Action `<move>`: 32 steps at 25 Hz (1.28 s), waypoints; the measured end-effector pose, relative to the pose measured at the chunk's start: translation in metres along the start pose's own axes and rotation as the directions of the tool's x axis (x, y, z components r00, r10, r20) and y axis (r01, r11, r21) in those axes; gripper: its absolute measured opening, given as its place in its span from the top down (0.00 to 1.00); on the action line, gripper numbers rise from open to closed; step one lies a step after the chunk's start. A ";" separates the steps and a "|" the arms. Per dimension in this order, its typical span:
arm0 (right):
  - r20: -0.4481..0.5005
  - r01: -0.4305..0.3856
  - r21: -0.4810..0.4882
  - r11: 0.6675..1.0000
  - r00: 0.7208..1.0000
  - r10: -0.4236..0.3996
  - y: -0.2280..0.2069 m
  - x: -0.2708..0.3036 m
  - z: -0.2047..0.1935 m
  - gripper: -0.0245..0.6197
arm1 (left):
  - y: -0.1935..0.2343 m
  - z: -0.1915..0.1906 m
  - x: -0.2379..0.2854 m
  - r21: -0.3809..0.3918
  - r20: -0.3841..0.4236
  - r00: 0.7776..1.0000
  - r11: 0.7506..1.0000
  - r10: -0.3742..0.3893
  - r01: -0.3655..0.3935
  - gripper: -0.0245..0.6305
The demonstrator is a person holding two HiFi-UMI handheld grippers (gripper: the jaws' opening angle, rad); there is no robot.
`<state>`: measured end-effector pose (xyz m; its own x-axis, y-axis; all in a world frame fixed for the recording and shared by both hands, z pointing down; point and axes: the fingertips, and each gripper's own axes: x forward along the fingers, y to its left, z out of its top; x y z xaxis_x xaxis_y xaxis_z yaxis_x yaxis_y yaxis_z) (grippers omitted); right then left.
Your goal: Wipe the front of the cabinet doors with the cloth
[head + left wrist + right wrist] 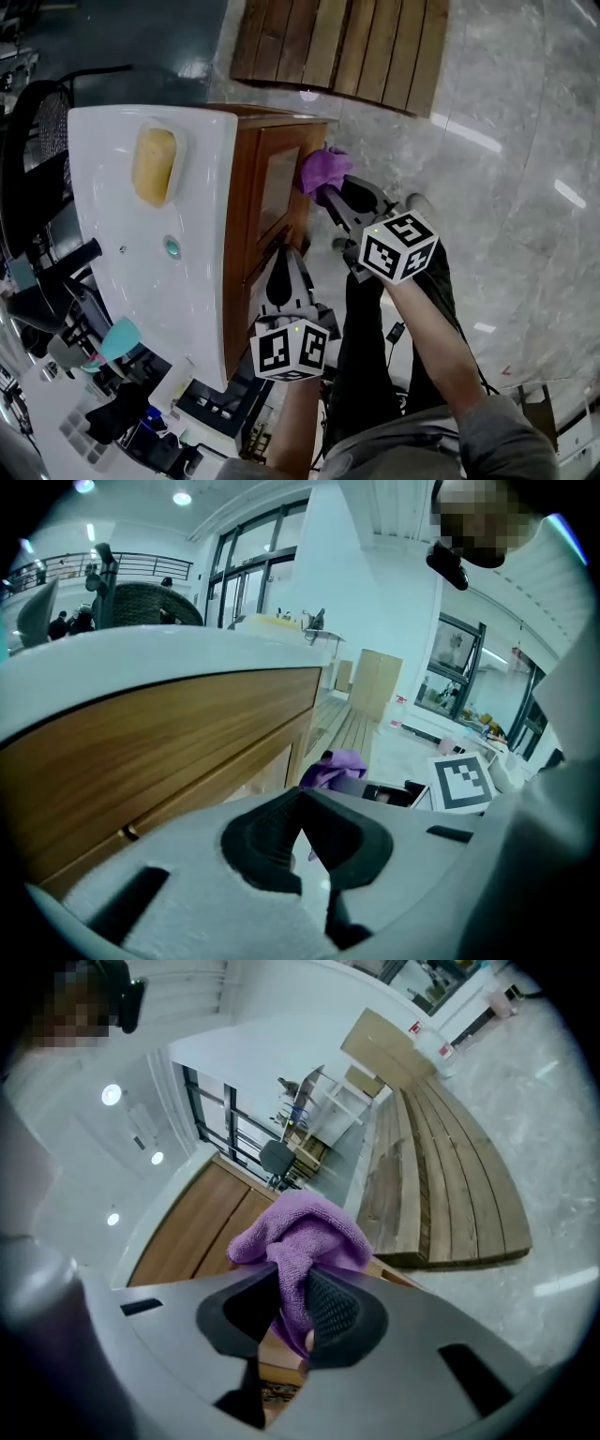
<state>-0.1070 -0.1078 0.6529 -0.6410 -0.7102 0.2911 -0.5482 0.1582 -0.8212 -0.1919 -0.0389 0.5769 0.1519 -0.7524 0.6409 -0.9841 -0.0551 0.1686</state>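
Observation:
A purple cloth (323, 169) is bunched in my right gripper (330, 195), whose jaws are shut on it. In the head view the cloth rests against the far end of the wooden cabinet door (277, 183). In the right gripper view the cloth (305, 1237) bulges out above the gripper (292, 1307), with the brown door (202, 1213) behind it. My left gripper (283, 261) hangs shut and holds nothing, close to the nearer part of the cabinet front. In the left gripper view the left gripper (300, 803) points along the door (169, 733) towards the cloth (336, 764).
A white sink top (197, 234) covers the cabinet, with a yellow sponge (155, 164) in a dish on it. A slatted wooden platform (347, 47) lies on the marble floor (506, 169) beyond. Dark clutter (122, 412) sits at the lower left. The person's legs (375, 356) are below the grippers.

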 end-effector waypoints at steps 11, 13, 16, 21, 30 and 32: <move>0.053 -0.137 -0.049 0.989 0.989 0.140 0.055 0.010 0.049 0.85 | -0.005 0.034 0.003 0.001 0.053 0.999 1.000 0.009 -0.009 0.95; 0.046 -0.152 -0.051 0.987 0.987 0.154 0.059 0.015 0.050 0.85 | -0.005 0.035 0.005 -0.002 0.051 0.999 1.000 0.017 -0.017 0.95; 0.021 -0.175 -0.067 0.982 0.984 0.177 0.066 0.025 0.047 0.85 | -0.004 0.034 0.007 -0.008 0.044 0.999 1.000 0.031 -0.030 0.95; -0.006 -0.200 -0.076 0.977 0.980 0.200 0.074 0.040 0.042 0.85 | 0.003 0.029 0.009 -0.013 0.034 0.998 0.999 0.045 -0.044 0.95; -0.003 -0.185 -0.068 0.980 0.983 0.185 0.075 0.053 0.045 0.85 | 0.011 0.024 0.011 -0.016 0.016 0.998 0.998 0.055 -0.055 0.95; -0.005 -0.171 -0.067 0.983 0.985 0.171 0.070 0.055 0.044 0.85 | 0.011 0.022 0.013 -0.016 0.012 0.999 0.999 0.052 -0.052 0.95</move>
<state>-0.1574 -0.1660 0.5899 -0.7278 -0.6694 0.1490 -0.4658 0.3230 -0.8239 -0.2023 -0.0639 0.5710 0.0995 -0.7619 0.6400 -0.9891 -0.0055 0.1472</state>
